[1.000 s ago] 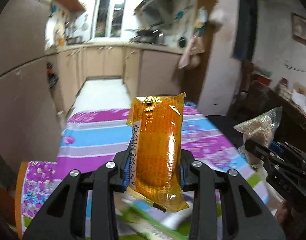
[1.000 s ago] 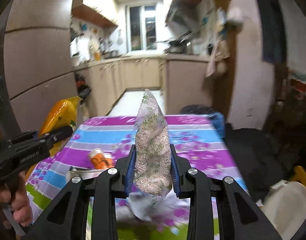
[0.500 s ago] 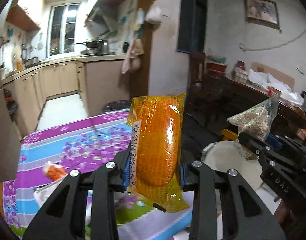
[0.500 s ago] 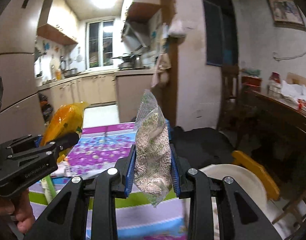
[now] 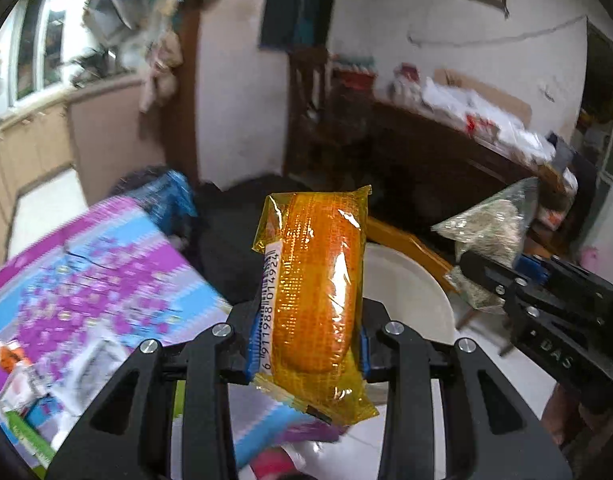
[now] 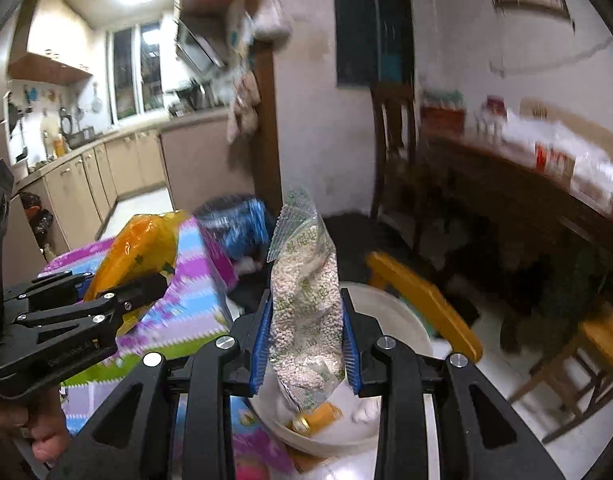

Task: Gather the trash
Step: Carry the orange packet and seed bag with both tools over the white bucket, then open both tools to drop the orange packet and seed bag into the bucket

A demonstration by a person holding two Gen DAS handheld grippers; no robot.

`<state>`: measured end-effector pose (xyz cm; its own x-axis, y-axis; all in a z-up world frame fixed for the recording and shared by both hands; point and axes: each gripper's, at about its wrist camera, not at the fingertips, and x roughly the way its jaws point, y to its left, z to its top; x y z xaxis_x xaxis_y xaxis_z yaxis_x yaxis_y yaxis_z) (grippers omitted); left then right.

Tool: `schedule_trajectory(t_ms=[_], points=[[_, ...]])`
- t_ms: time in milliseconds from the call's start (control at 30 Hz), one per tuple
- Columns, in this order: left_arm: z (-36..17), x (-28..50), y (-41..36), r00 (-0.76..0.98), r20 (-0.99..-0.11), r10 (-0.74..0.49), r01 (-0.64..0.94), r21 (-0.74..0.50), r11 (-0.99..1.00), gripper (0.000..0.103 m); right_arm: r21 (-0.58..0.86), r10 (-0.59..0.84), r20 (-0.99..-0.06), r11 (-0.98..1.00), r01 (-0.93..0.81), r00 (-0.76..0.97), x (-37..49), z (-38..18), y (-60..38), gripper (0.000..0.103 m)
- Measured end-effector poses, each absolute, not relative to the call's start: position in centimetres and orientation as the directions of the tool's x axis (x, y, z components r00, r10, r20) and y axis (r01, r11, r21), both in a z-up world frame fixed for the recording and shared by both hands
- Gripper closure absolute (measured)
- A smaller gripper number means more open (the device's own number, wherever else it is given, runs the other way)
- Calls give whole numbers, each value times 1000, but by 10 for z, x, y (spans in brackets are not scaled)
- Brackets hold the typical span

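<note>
Closest in, the left gripper point(image 5: 306, 344) is clamped tight on an orange snack packet point(image 5: 312, 292), which stands upright between the blue pads with its long axis pointing up and away from the fingers. Beside it, the right gripper point(image 6: 306, 344) is closed just as firmly on a clear bag of small pale pellets point(image 6: 306, 312), also held on end. Just beyond and below the right gripper's fingertips sits a white bin point(image 6: 406, 320), its open mouth facing up and a little litter, an orange scrap among it, already lying in the bottom. The pellet bag hangs almost directly over that opening, so the right hand looks the nearer of the two and probably needs only to let go. From the left gripper the same bin point(image 5: 410, 284) lies ahead and slightly to the right, behind the packet, so that hand likely has to travel forward and rightward first. To the left of both grippers runs the table with its purple and blue flowered cloth point(image 5: 86, 280), more wrappers scattered on it.
</note>
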<state>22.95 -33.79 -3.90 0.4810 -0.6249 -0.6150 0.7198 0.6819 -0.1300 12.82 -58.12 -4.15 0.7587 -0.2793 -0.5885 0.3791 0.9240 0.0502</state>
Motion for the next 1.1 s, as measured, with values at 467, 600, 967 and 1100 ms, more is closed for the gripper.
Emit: schedule_trajectory(t_ms=[467,600,967,1100], points=[[-125,270,-441,227,-852,-472,728,-173,663,70,132,-118,-843,901,414,525,204,-135,-681,71],[-141,275,-446,218,-870,-443,714,-167,680,70,130,-111,-854,900,416,508,209,-150,-674,71],[-145,275,-450,228,-873,-430,707,-155,690,69,135,-98,-861,902,410,499,218,-161,-667,71],[-143,272,-451,240,-872,-426,706,-144,694,69,130,-105,-858,903,410,504,219,-162,-666,71]])
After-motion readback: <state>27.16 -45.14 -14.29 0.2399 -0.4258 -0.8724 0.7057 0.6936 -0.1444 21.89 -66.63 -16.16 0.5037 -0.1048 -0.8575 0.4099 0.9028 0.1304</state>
